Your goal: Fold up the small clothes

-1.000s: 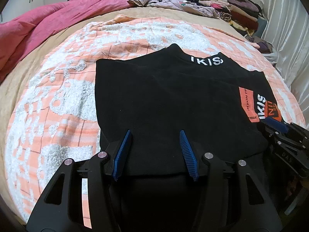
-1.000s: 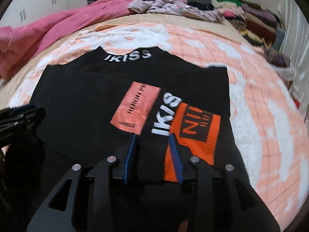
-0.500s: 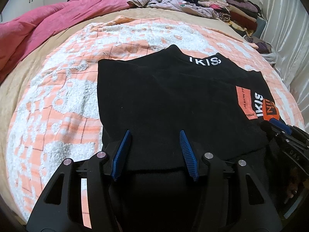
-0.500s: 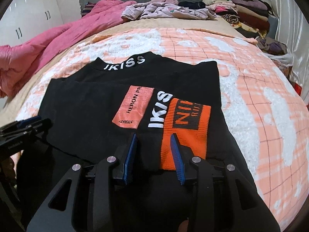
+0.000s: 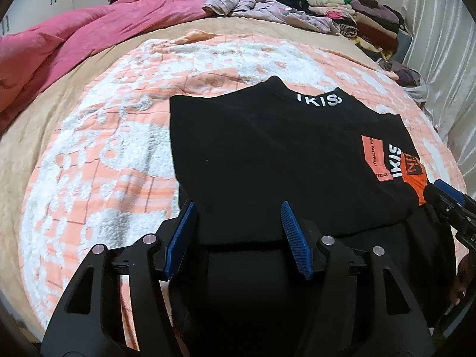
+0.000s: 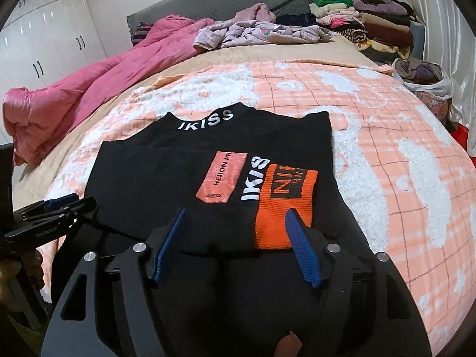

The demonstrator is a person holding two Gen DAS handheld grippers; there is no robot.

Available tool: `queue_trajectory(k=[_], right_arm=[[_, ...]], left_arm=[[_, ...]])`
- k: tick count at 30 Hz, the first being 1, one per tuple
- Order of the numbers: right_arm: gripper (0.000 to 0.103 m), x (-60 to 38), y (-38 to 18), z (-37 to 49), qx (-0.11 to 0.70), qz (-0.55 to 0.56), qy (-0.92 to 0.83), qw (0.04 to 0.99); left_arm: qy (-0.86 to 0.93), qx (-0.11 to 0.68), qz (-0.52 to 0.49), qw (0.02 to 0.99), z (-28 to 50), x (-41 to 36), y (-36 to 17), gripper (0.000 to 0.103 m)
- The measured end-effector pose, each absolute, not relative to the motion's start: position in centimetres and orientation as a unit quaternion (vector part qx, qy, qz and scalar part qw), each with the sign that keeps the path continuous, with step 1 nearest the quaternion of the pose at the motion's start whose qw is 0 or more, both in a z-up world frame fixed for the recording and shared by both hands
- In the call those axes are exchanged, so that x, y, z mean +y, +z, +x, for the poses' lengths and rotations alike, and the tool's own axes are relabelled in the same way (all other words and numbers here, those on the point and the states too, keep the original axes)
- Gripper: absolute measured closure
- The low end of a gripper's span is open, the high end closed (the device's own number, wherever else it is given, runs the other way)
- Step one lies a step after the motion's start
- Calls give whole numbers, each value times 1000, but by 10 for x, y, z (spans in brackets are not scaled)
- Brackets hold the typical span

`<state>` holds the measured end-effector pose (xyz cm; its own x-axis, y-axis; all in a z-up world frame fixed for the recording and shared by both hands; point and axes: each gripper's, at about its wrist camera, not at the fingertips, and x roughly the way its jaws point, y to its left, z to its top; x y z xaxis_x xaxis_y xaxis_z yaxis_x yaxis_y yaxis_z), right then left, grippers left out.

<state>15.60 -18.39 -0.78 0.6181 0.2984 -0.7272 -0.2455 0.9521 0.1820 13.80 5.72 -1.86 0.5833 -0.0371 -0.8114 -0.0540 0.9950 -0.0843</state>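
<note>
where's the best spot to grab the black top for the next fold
Probably the near folded edge of the black top, one gripper toward each near corner, coming from the near side with fingers low. That edge lies closest and runs straight across in front of both the left gripper and the right gripper, whose jaws are opening with the cloth between them.

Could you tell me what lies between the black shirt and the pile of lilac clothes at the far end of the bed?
Only bedding: the peach-and-white blanket, then a strip of tan cover, between the black shirt and the lilac clothes, clearest in the right wrist view.
</note>
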Motion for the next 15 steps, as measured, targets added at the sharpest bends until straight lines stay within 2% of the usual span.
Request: queue_trajectory(k=[2, 3, 4, 7, 10, 13, 15], right_arm=[[33, -184, -5, 153, 407, 32, 151, 900], [26, -185, -4, 152, 405, 32, 151, 901], [24, -185, -1, 151, 402, 32, 149, 903], [23, -186, 4, 147, 395, 35, 149, 906], [23, -187, 9, 144, 389, 36, 149, 908], [17, -187, 14, 139, 383, 36, 150, 911], [16, -188, 17, 137, 380, 37, 151, 912]], left_arm=[[5, 454, -54, 889, 136, 59, -16, 51], [6, 452, -54, 890, 135, 60, -14, 51], [8, 451, -54, 891, 133, 61, -13, 51], [10, 446, -56, 893, 130, 62, -8, 50], [14, 439, -60, 896, 126, 64, -1, 32], [15, 432, -61, 900, 121, 64, 5, 32], [13, 427, -64, 902, 118, 66, 9, 25]])
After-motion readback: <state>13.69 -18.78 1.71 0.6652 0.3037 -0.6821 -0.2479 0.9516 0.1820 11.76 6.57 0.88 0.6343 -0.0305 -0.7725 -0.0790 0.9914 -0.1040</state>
